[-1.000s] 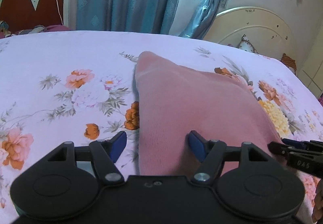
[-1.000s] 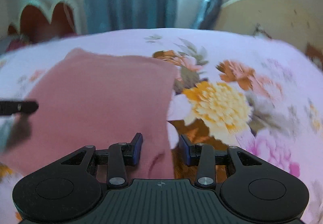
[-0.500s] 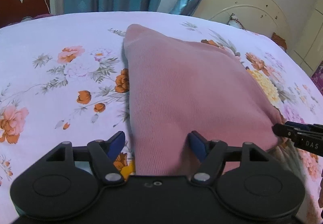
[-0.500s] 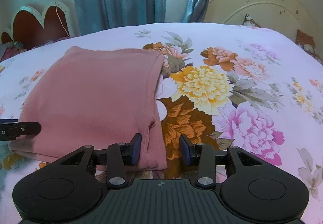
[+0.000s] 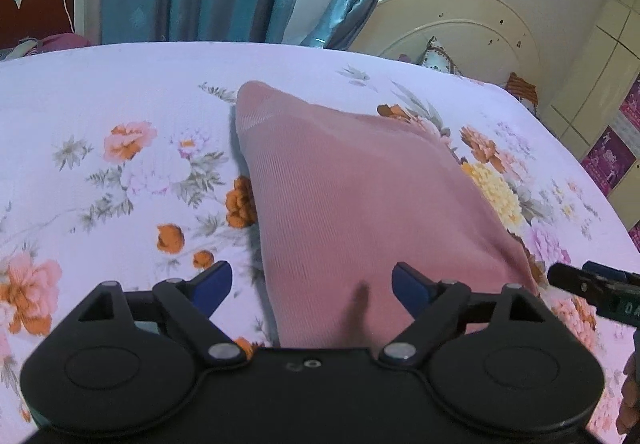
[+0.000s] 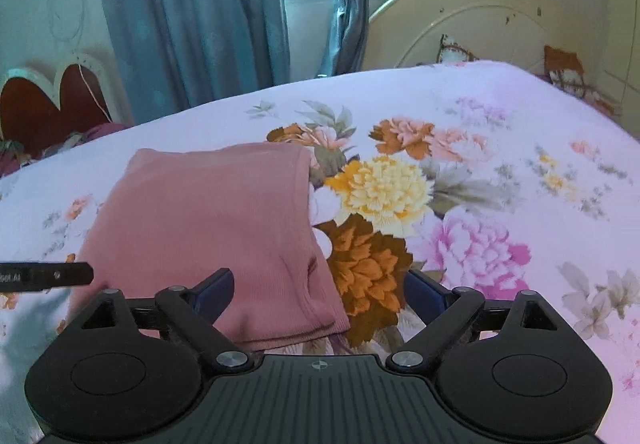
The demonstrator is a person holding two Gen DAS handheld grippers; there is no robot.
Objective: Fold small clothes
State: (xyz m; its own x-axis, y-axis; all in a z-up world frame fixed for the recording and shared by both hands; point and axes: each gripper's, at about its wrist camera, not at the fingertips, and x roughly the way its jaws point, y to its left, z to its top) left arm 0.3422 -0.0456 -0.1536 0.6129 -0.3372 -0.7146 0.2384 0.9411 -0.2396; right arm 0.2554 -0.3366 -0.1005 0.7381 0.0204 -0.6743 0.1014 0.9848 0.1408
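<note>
Bedding comes first for us: the bed (image 6: 500,132) wears a smooth, pale lilac sheet printed with large orange, yellow and pink flowers, and it lies flat and taut under the work. On it rests the pink garment (image 6: 208,228), a fine ribbed knit, soft and matte, already doubled into a compact, roughly rectangular packet with a stacked hem at its near edge and a stitched band at its far corner. We judge the folding close to finished: the layers sit squarely, no sleeve or loose flap shows, and what may remain is a light smoothing or setting it aside. We hold the left claw (image 5: 308,284) over the packet's near left edge, its blue pads opening, with cloth lying between them but neither pad pressing on it. We hold the right claw (image 6: 320,288) over the near right corner, likewise opening and gripping nothing, the corner lying loose between the pads.
</note>
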